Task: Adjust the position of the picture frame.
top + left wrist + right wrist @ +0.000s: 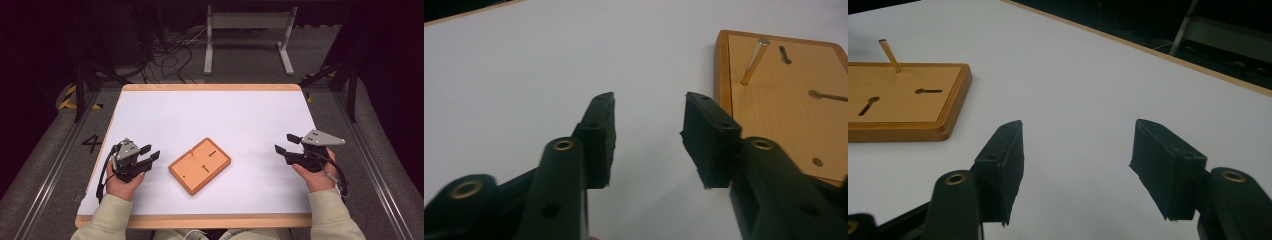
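Pre-grasp: both grippers idle, left gripper (148, 154) near tabletop's left edge, right gripper (285, 143) near right edge, jaws apart, nothing between. Board (200, 165) mid-table toward front edge, peg (191, 149) standing in it. Next, probably: reach in, line jaws on peg

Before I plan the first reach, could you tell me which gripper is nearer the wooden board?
Left. The left gripper sits just off the wooden board, while the right gripper rests farther away on its other side.
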Tool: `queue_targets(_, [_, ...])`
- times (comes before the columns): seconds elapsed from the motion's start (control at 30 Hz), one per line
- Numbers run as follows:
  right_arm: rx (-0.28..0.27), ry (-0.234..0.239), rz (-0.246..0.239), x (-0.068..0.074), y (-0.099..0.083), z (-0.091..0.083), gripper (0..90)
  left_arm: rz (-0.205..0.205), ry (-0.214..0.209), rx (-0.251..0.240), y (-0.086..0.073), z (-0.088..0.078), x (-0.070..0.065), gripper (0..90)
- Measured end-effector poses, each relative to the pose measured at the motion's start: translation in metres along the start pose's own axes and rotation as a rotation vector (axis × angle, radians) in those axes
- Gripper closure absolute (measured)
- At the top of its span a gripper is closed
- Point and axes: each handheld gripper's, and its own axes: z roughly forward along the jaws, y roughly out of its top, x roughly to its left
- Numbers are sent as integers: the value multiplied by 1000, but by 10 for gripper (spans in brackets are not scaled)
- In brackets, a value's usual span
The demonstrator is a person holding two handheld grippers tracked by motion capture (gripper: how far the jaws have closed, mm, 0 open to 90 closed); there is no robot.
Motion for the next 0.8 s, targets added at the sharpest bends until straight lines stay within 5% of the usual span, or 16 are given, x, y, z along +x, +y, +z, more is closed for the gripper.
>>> queue_targets(0.3, [2,-16,15,0,-6,-10,381,-2,-43,12,8,8,1,893])
queue_targets(0.57, [6,-25,20,-1,-9,-14,379,-29,-76,62,10,18,3,900])
queue_targets(0.8, [18,-16,20,0,-10,-13,379,-52,-100,166,7,32,6,900])
